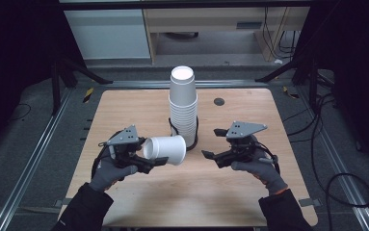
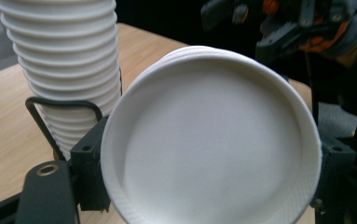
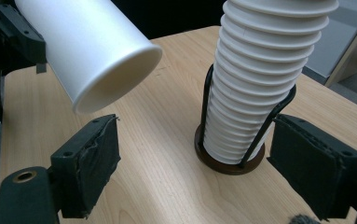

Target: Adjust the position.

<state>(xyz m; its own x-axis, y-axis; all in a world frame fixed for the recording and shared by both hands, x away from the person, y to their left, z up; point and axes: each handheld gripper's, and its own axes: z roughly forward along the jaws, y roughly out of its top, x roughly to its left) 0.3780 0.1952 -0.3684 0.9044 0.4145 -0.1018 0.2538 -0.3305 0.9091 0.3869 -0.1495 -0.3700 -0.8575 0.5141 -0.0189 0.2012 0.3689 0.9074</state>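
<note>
My left gripper is shut on a white paper cup, which lies on its side above the table with its mouth turned toward the right. In the left gripper view the cup's base sits between the two black jaws. A tall stack of white cups stands upside down in a black wire holder at the table's middle. My right gripper hovers just right of the stack, open with nothing between its pads. The held cup's open mouth faces it.
The wooden table has a small dark round disc near its far right. Metal rails and cables run along the floor on both sides. The near half of the tabletop is bare wood.
</note>
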